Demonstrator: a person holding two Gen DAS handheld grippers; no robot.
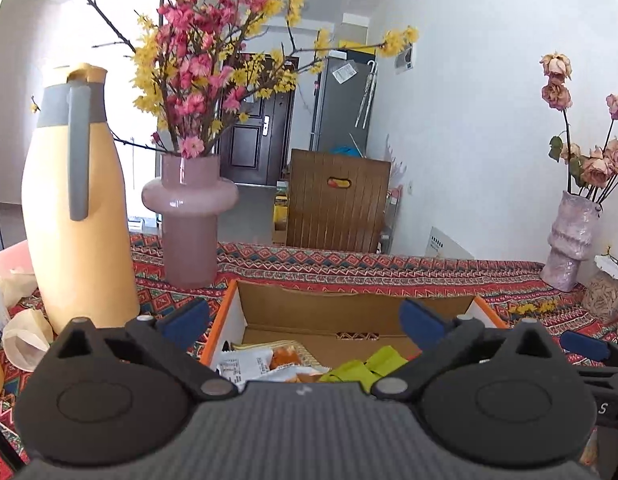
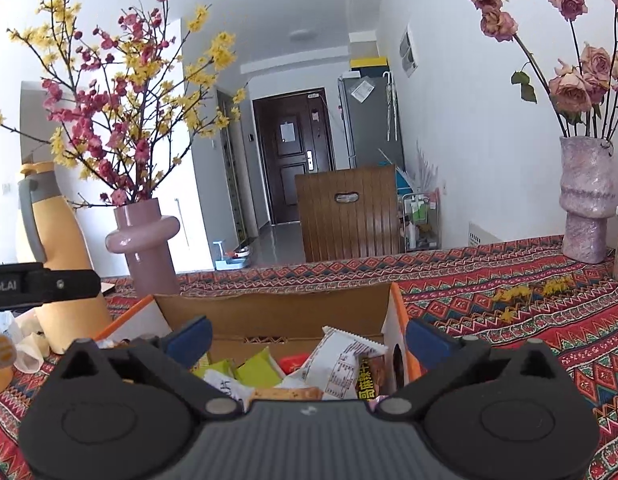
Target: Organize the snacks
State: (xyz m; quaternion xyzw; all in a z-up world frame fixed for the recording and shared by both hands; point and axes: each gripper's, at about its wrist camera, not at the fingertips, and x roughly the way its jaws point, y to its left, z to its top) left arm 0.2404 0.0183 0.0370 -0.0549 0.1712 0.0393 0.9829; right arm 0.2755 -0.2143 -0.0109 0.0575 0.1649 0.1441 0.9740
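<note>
— Cardboard, plain brown inside with an orange rim: that is the box, open-topped, standing on the patterned red cloth of the worktop.

— And the snacks?

— In the box. Crinkly white packets with print too small to read, flat lime-green sachets, and a biscuit-like bar half hidden by the tongs' body.

— How are the tongs set?

— Left tongs spread wide over the box, blue tips apart, nothing between them. Right tongs equally wide, straddling the box's right wall, empty.

— What stands behind?

— Near the far edge, a glossy pink vase of red and yellow blossom twigs, beside a smooth yellow jug with a grey handle. Toward the far right corner, a rough, lumpy pale vase of faded roses. Yellow petals lie scattered on the cloth. At the left edge, crumpled wrappers, cut off.
</note>
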